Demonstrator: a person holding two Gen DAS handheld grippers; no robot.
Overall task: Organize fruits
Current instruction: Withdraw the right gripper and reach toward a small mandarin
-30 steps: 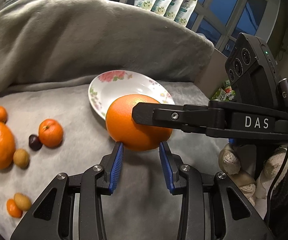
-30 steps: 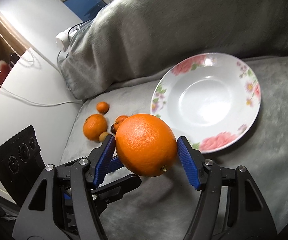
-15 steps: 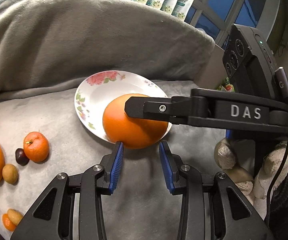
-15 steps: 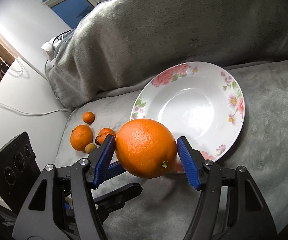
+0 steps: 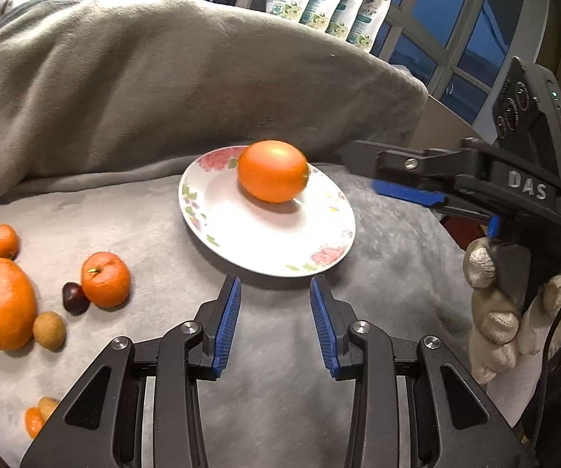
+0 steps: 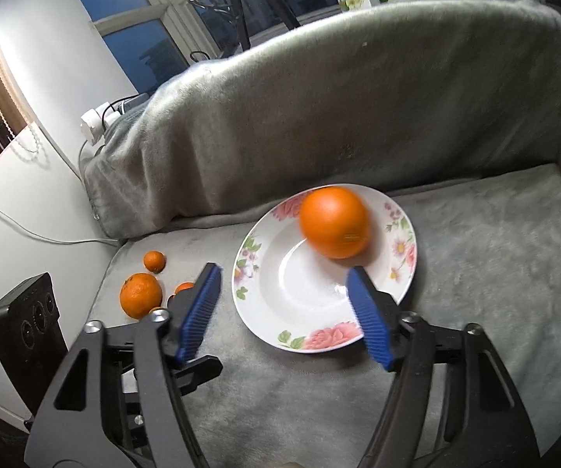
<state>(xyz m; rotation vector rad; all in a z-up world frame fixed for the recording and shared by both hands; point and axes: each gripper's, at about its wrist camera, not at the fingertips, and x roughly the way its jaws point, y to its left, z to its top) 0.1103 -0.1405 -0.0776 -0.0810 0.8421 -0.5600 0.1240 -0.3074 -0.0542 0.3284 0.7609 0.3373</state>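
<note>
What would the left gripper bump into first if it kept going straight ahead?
Probably the near rim of the white floral plate, just ahead of the empty left gripper; beyond it sits the big orange. Depth is uncertain.

Large orange (image 5: pixel 272 171), round, smooth-skinned, blurred; lies on the far side of the plate (image 5: pixel 241 241), free of any grip. Plate white, shallow, pink flowers round the rim, flat on the grey blanket. Off to its left, loose on the blanket: big orange (image 5: pixel 2 303), mandarin (image 5: pixel 105 279), small mandarin (image 5: pixel 3 241), dark plum (image 5: pixel 74 298), brown kiwi (image 5: pixel 49 330).
</note>
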